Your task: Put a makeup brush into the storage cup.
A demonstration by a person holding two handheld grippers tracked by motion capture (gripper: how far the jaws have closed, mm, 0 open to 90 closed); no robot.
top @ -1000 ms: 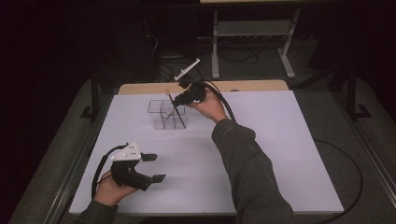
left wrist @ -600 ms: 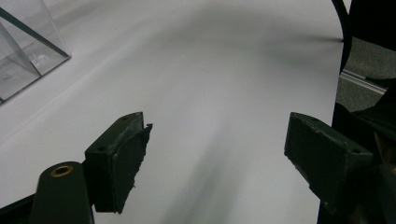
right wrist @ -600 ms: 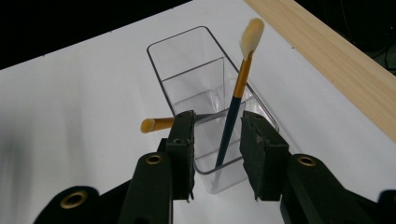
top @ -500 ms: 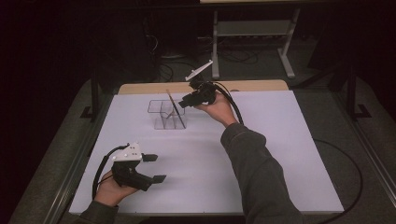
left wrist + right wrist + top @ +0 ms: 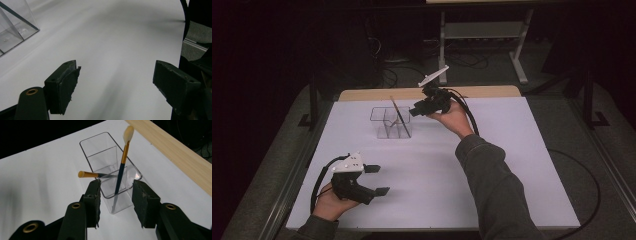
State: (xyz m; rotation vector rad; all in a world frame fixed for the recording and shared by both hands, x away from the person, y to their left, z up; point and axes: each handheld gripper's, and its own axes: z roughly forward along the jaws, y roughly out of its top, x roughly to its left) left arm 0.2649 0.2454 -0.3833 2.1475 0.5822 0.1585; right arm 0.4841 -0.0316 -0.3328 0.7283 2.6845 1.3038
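At the near left of the white table sheet (image 5: 512, 165), the left gripper (image 5: 377, 180) rests low in the person's left hand (image 5: 329, 205), its black jaws spread wide with only bare sheet between them; the left gripper view confirms this, with a corner of the clear container showing at its upper left edge and a dark cable at the right. Nothing lies between this gripper and the container, which stands well apart from it, farther back. That clear plastic rectangular organiser with inner dividers (image 5: 391, 122) sits on the sheet just in front of the pale wooden strip (image 5: 482, 92) along the table's far edge. In the right gripper view, a makeup brush with a dark blue handle, gold ferrule and cream bristle head (image 5: 122, 162) stands tilted in the near compartment, bristles up and rising above the rim. A second brush with a gold end (image 5: 91, 174) lies nearly level, its gold tip pointing left past the organiser's near wall; whether it rests on the rim cannot be told. Just right of the organiser, the right gripper (image 5: 413, 111) hangs in the air in the right hand (image 5: 451, 117), aimed at it. Its jaws have just been opening and stand partly apart, gripping nothing; they frame the organiser's near end without touching it.
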